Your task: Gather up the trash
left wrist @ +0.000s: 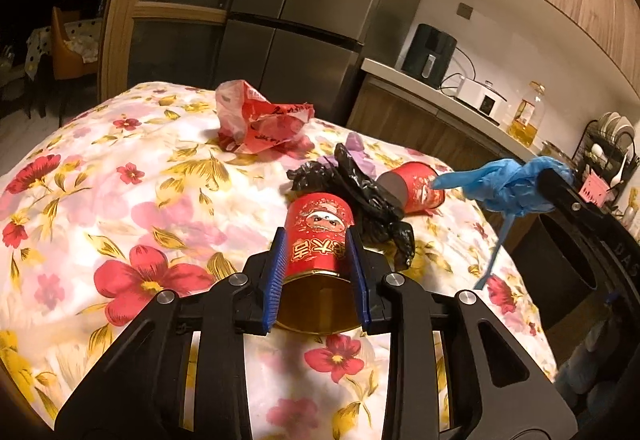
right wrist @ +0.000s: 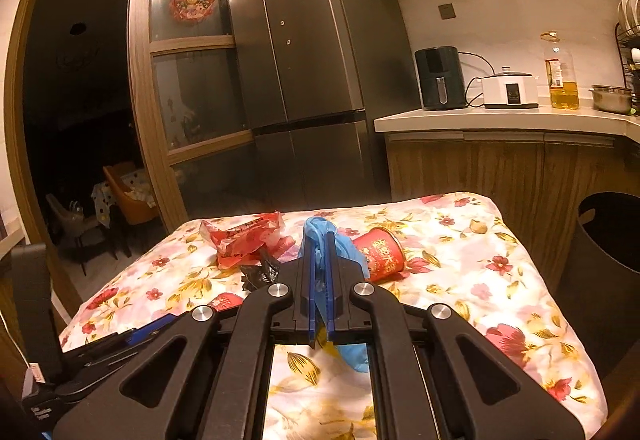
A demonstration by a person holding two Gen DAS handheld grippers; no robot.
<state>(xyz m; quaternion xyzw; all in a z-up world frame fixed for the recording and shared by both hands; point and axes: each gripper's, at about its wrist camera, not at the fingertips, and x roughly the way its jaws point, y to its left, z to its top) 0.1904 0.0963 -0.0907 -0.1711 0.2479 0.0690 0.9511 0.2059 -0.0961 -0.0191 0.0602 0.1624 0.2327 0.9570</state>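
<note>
**Both grippers loaded over the floral table**

Nearest the left wrist camera, the left gripper (left wrist: 318, 276) is clamped on a red cup (left wrist: 318, 246). The cup lies on its side between the blue pads (left wrist: 276, 280), its gold-lined mouth toward the camera and its base pointing away. Under it spreads the floral tablecloth (left wrist: 120, 199).

In the right wrist view, the right gripper (right wrist: 319, 280) has its pads almost together, pinching a blue glove (right wrist: 320, 240). Part of the glove bunches above the fingertips and a tail of it hangs below the jaws. From the left view the same glove (left wrist: 504, 183) is seen held up in the air to the right, above the table edge, with a thin strip dangling.

Just beyond the held cup lies a crumpled black bag (left wrist: 360, 195), touching its far side. Right of the bag a second red cup (left wrist: 416, 187) lies tipped on the cloth; in the right view that cup (right wrist: 382, 254) lies just past the glove. Farther back sits a crumpled red bag (left wrist: 260, 123), well apart from the cups.

A dark bin (right wrist: 600, 240) stands on the floor just beside the table's right side. Behind everything are the fridge (right wrist: 312, 59) and a counter (right wrist: 500, 117) with an air fryer (right wrist: 440, 77), a white cooker (right wrist: 510, 91) and an oil bottle (right wrist: 562, 73).
</note>
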